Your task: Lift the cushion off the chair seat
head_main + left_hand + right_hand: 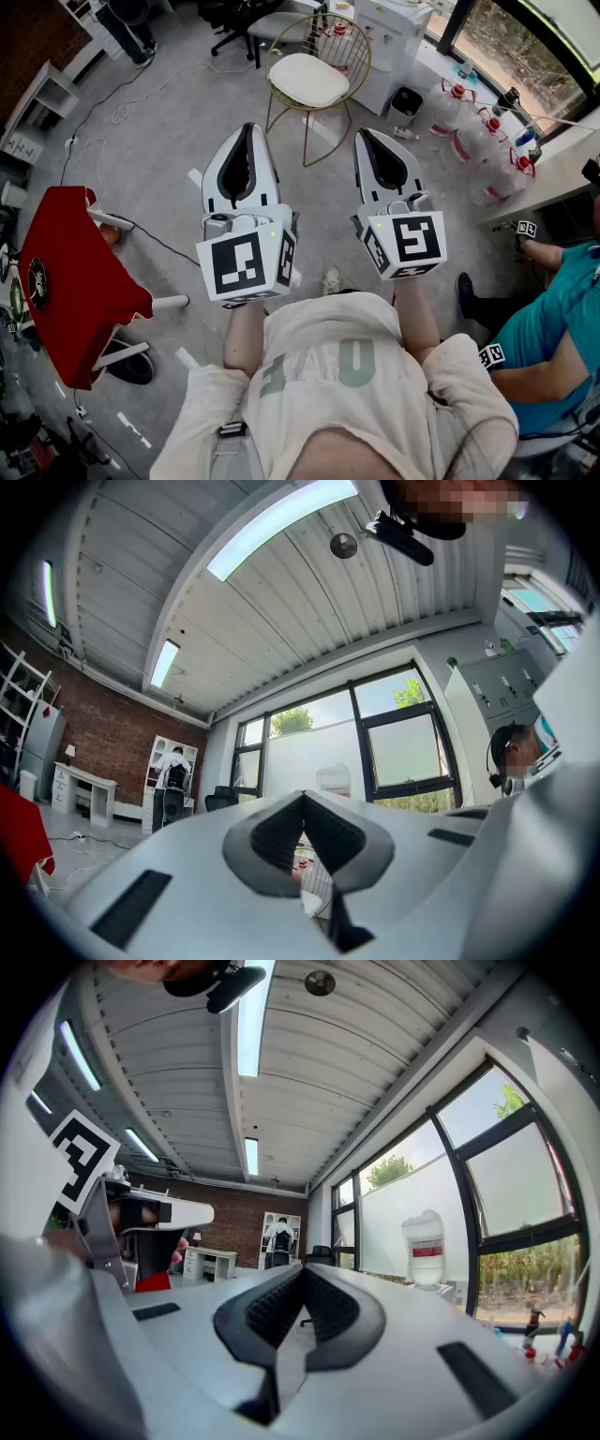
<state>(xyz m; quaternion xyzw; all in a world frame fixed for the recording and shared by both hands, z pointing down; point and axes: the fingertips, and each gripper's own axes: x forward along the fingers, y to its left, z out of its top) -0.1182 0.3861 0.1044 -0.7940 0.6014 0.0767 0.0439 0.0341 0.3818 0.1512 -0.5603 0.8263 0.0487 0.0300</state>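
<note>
1. Cushion (pixel 307 80): white, round, lying flat on the seat of the gold wire chair (pixel 360 49), out on the grey floor (pixel 178 112) near the top of the head view.
2. Both forearms (pixel 246 339) stretched forward from the chest, side by side, about level with the noses tipped slightly up, so that each gripper view takes in mostly ceiling and windows.
3. Left gripper (pixel 247 129): held out ahead of the left hand, marker cube (pixel 246 265) nearest the body, nose aimed toward the chair. Jaws together, tips touching, clamped on nothing.
4. Right gripper (pixel 367 136): alongside the left one and apart from it, posed the same way. Jaws fully together, nothing between them.
5. Well apart from the cushion, both sets of jaws; chair ahead of them and roughly between the two noses, closer in line with the left. In the left gripper view, a sliver of the wire chair just visible through the small gap below the meeting tips.
6. Off to the left, a red cloth (pixel 70 281) draped over a small worktop; to the right, water bottles (pixel 469 141) along the window wall and a seated person (pixel 553 323) in teal.
</note>
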